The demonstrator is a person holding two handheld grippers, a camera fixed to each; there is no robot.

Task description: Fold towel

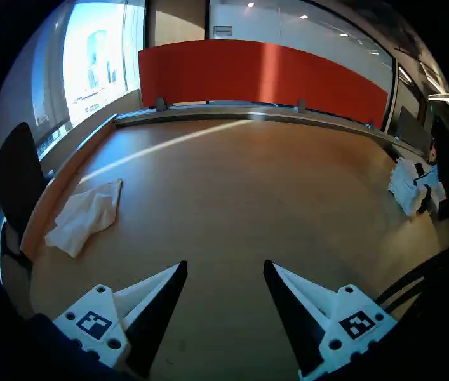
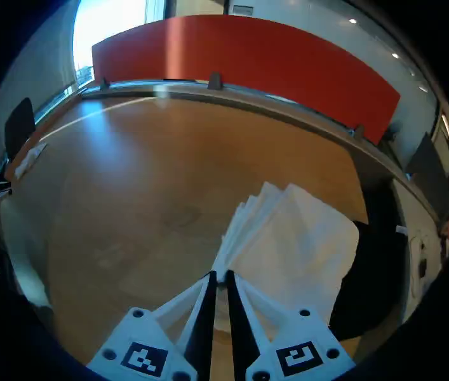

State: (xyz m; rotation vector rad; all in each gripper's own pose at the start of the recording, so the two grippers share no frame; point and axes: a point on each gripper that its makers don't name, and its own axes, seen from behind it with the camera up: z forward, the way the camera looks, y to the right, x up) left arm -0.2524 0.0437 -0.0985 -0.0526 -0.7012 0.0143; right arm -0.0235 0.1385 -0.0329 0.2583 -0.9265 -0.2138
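Observation:
A stack of folded white towels (image 2: 294, 247) lies on the wooden table (image 2: 135, 190), and its near corner reaches my right gripper (image 2: 218, 277). The two fingers stand almost together, pinching that corner. In the left gripper view the same stack (image 1: 407, 187) sits far right at the table's edge. A loose, crumpled white towel (image 1: 84, 217) lies at the table's left side, small in the right gripper view (image 2: 30, 159). My left gripper (image 1: 224, 268) hovers open over bare table, nothing between its fingers, well away from both towels.
A red partition (image 1: 262, 73) runs along the table's far edge. A dark chair (image 1: 18, 174) stands off the left side by the window. Dark items (image 2: 367, 286) sit right of the stack. Cables (image 1: 415, 286) lie near the right front.

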